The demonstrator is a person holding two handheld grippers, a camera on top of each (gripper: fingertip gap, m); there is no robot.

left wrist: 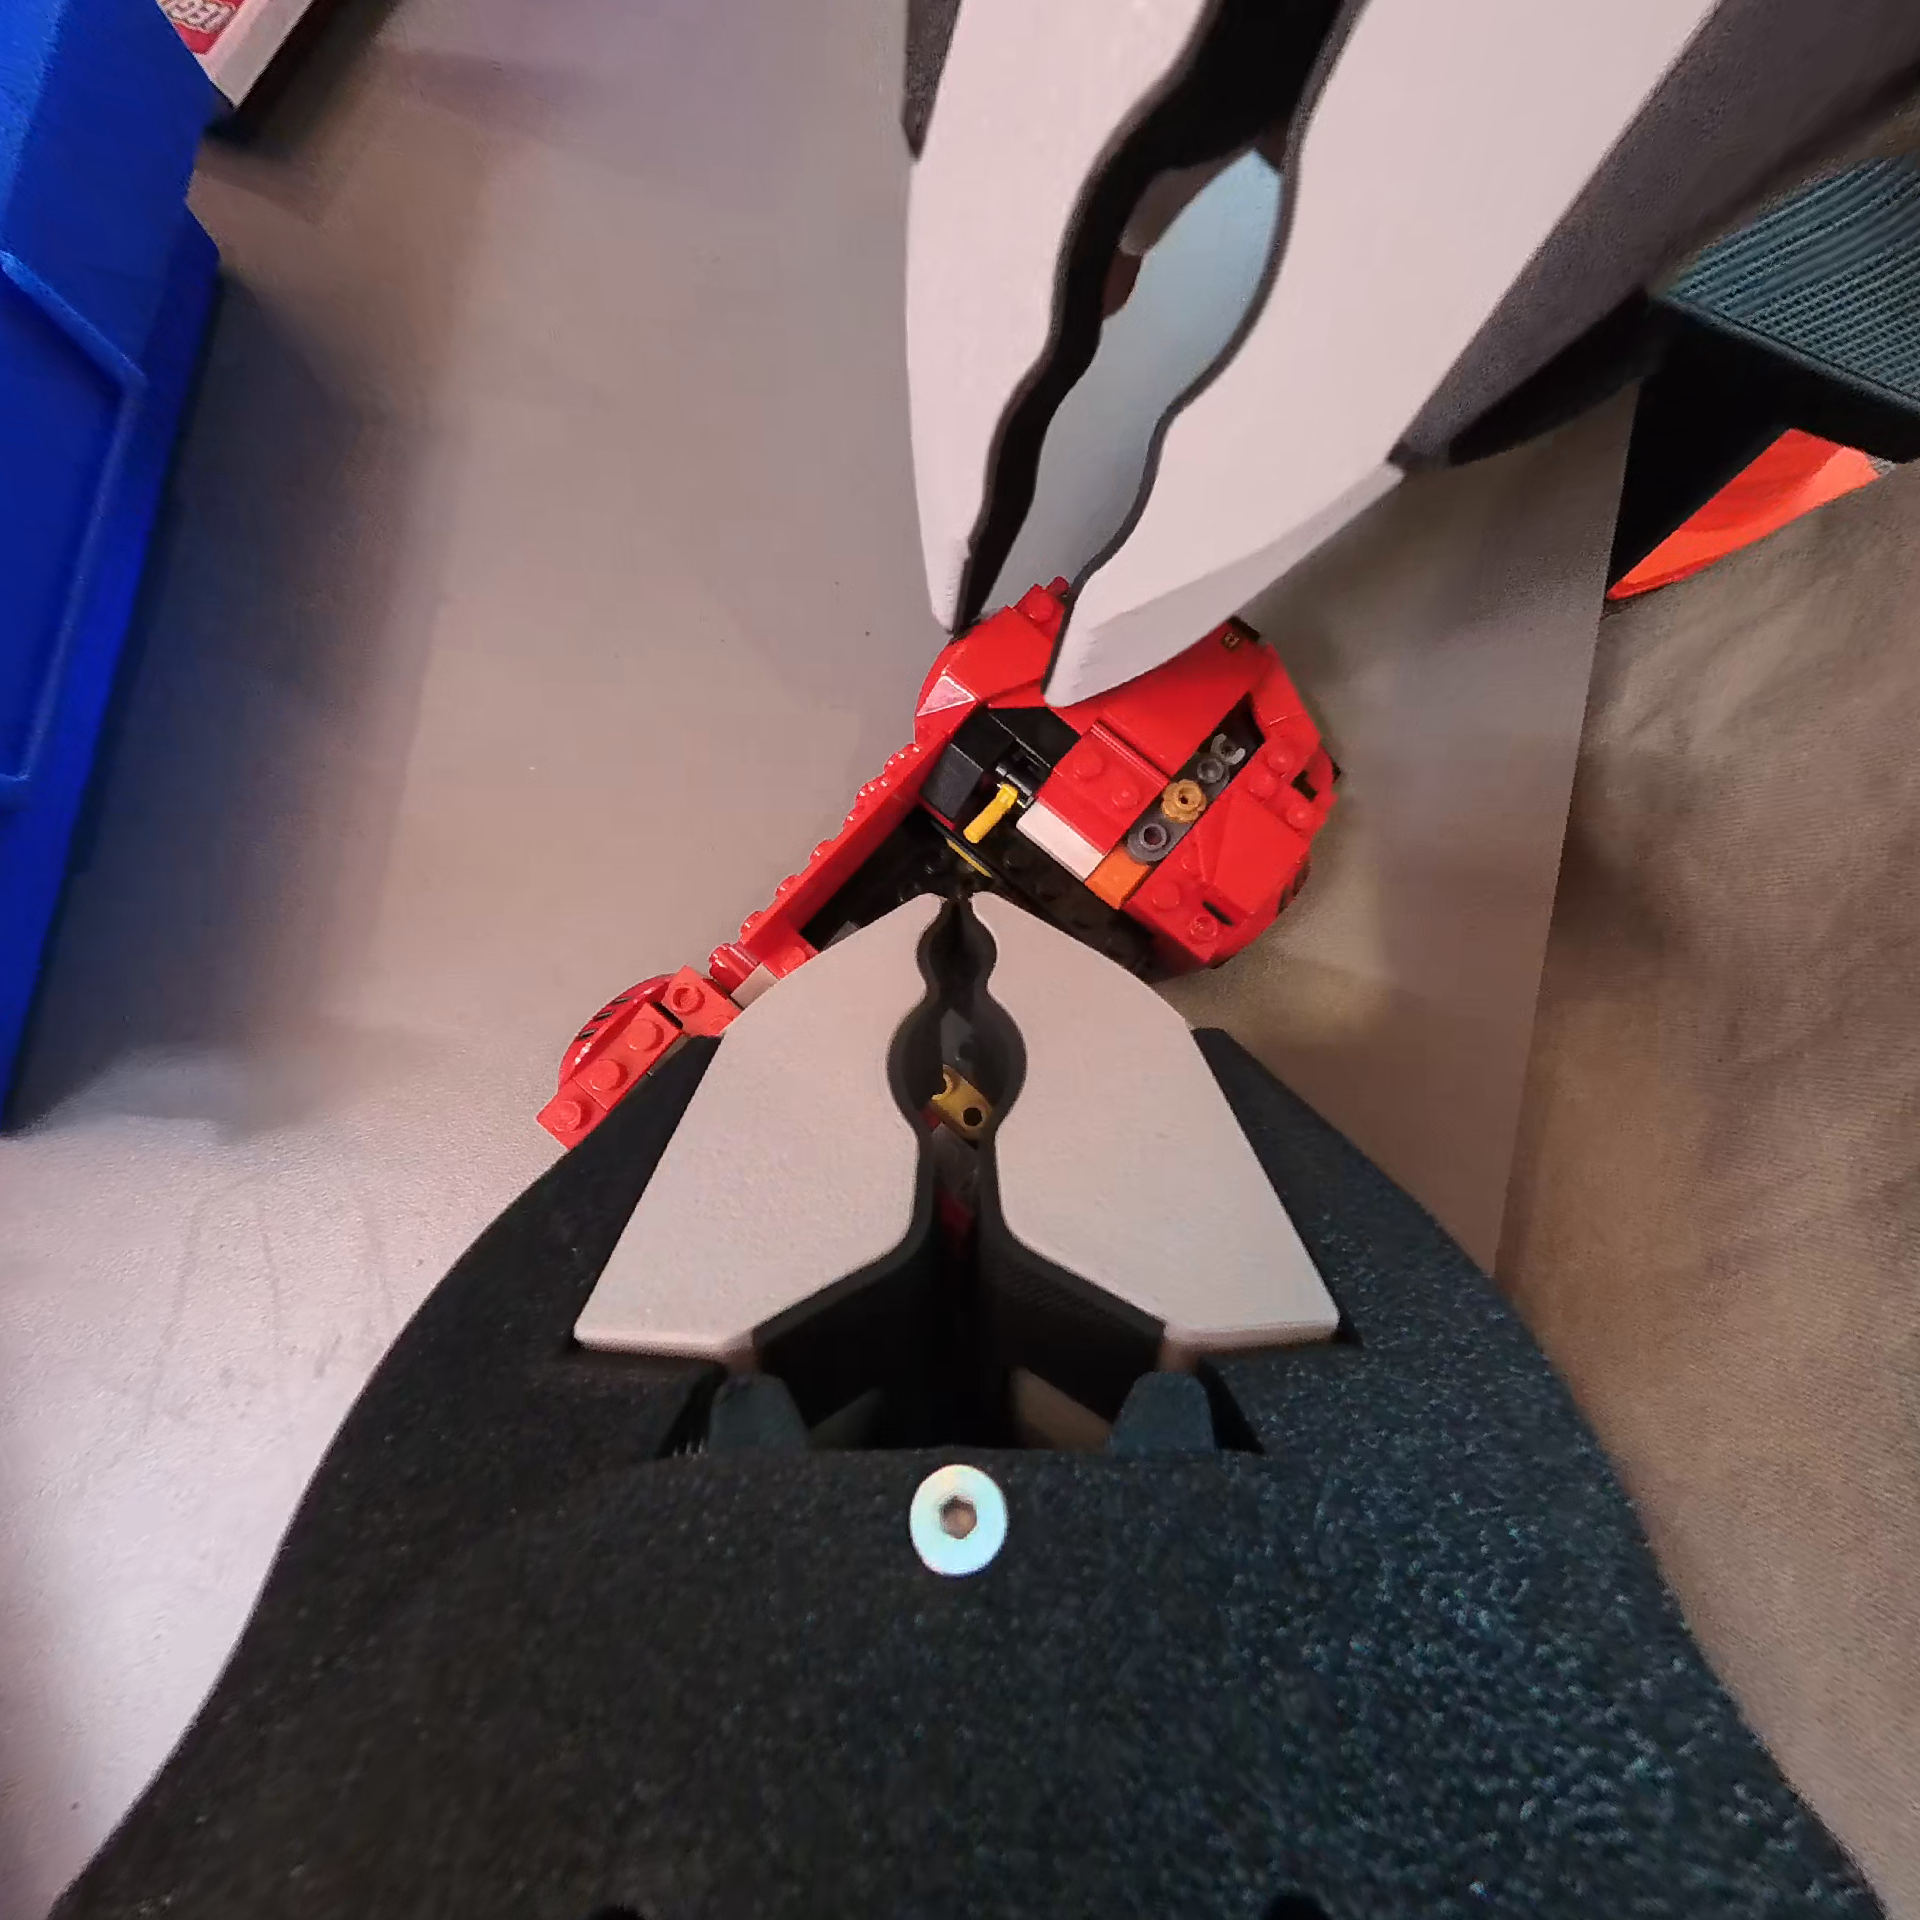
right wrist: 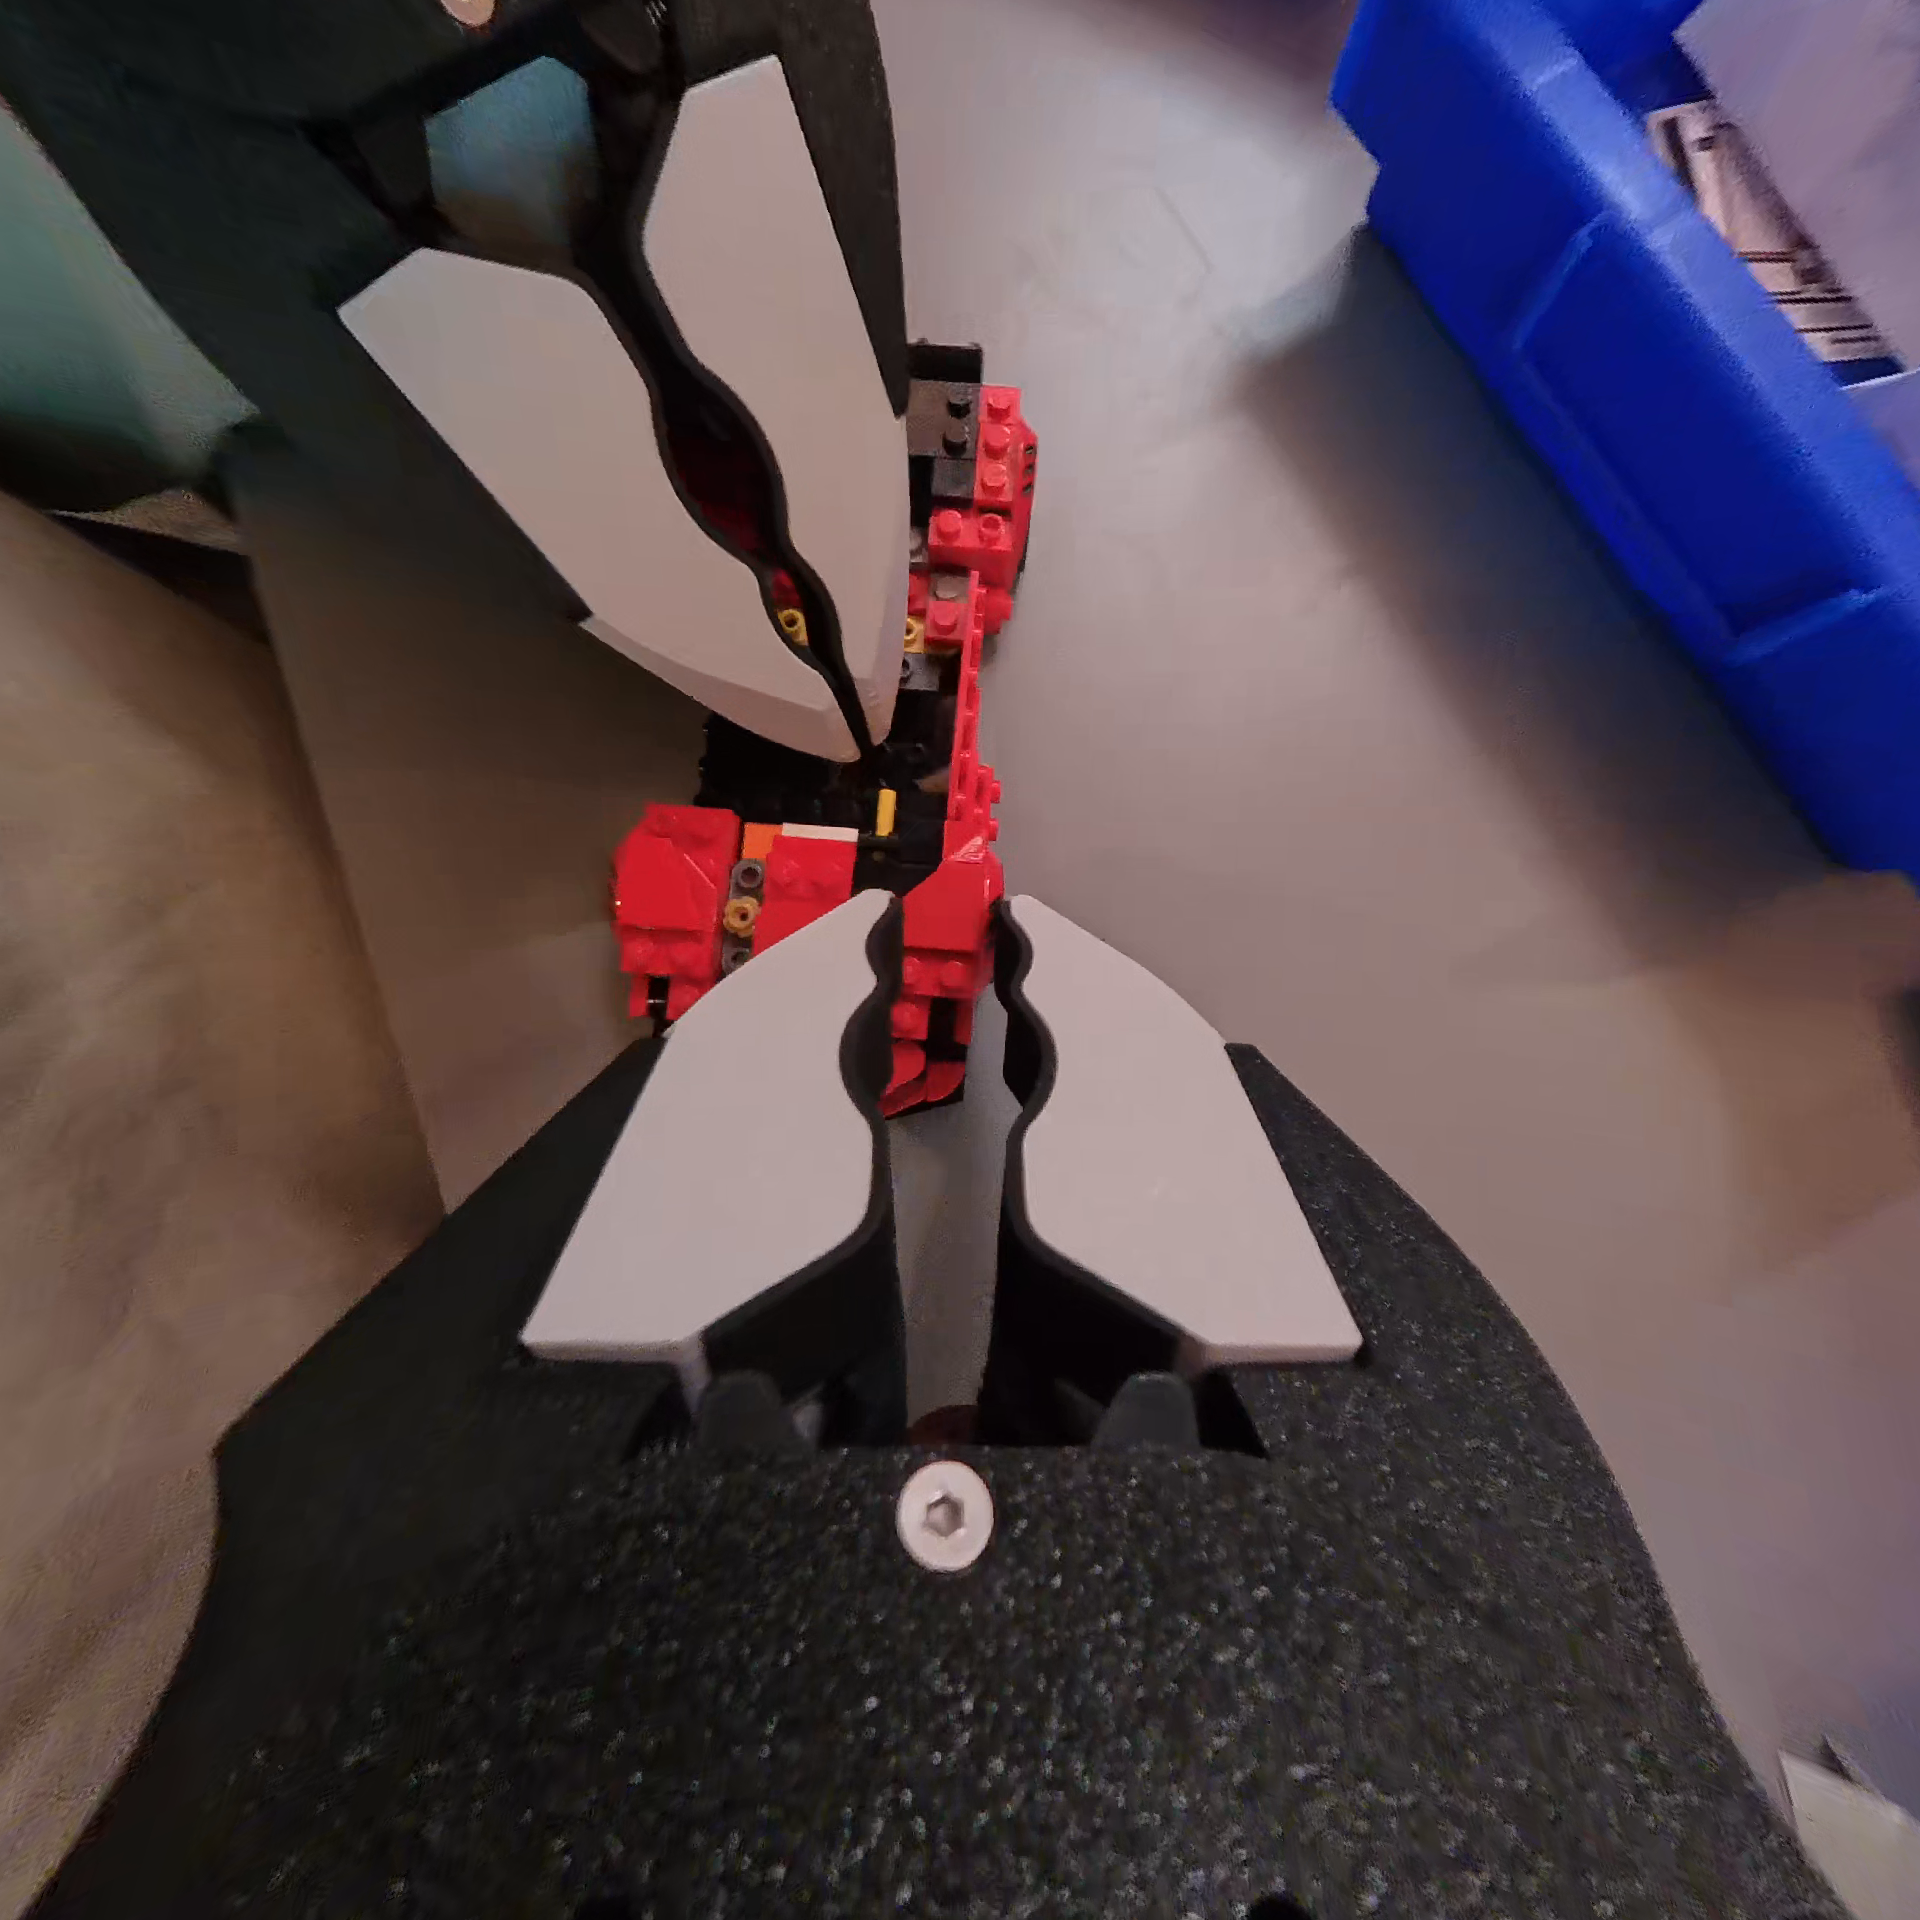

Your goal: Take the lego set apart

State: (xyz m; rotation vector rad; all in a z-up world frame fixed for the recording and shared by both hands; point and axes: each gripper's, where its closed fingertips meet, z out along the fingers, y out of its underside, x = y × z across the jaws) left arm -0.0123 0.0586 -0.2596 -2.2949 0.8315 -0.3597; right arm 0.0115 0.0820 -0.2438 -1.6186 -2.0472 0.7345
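Observation:
A partly dismantled red and black lego model (left wrist: 1153, 821) lies on the grey table (left wrist: 520, 520) near its edge. My left gripper (left wrist: 951, 906) is shut, its tips pinching a black inner part in the model's middle. My right gripper (left wrist: 1013, 655) comes in from above and clamps the model's red end. In the right wrist view the right gripper (right wrist: 945, 904) holds a red section (right wrist: 940, 966) between its fingers. The left gripper (right wrist: 862, 750) comes in from the upper left, shut on the black centre of the model (right wrist: 675, 894). A long red studded strip (right wrist: 971, 707) stands up along the model's side.
A blue plastic bin (left wrist: 83, 520) stands at the left of the table; it also shows in the right wrist view (right wrist: 1662, 416) with papers (right wrist: 1766, 229) inside. A red and white box (left wrist: 229, 42) lies behind it. Beyond the table edge is beige floor (left wrist: 1714, 1143). The grippers' ends are close to 4 cm from one another.

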